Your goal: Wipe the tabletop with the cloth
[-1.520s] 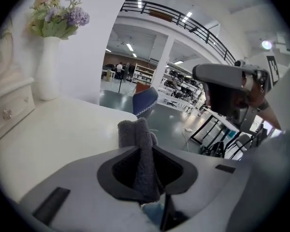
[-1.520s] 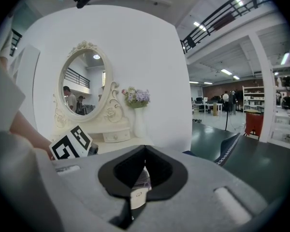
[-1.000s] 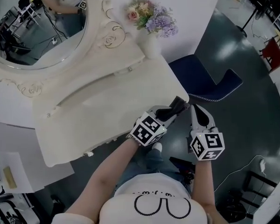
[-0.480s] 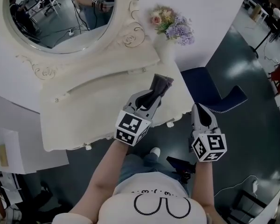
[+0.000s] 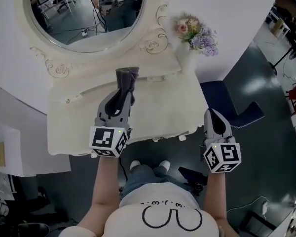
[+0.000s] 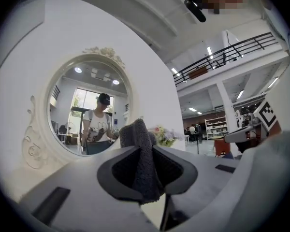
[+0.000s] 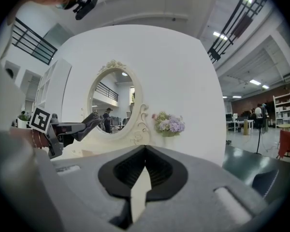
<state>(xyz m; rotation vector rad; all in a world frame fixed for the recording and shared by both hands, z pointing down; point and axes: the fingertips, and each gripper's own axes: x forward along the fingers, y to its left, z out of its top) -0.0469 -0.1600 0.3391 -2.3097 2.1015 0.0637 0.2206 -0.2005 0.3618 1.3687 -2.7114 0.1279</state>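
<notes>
Head view: left gripper [image 5: 122, 97] is out over the cream dressing table [image 5: 160, 110], jaws pointing toward the oval mirror [image 5: 84, 19]. Jaws are clamped on a dark grey cloth [image 5: 127, 77]. The cloth runs between the pads and sticks out past the tips as a bunched end. That end sits over the back part of the tabletop, near the raised ledge under the mirror frame. Can't tell whether the cloth touches the surface.

Left gripper view confirms it: the cloth is a vertical fold filling the gap between the jaws, top end poking above the tips, lower end hanging just below them. The mirror is straight ahead and the person shows in it as a reflection.

Right gripper [image 5: 213, 118] is off the table's front right corner, over dark floor, between the table edge and a blue chair [image 5: 227, 105]. It is well apart from the cloth. Right gripper view: jaw tips pressed together, nothing between them.

Bouquet of pink and purple flowers [image 5: 197, 31] in a white vase [image 5: 185, 58] stands at the back right corner of the table, right of the mirror.
</notes>
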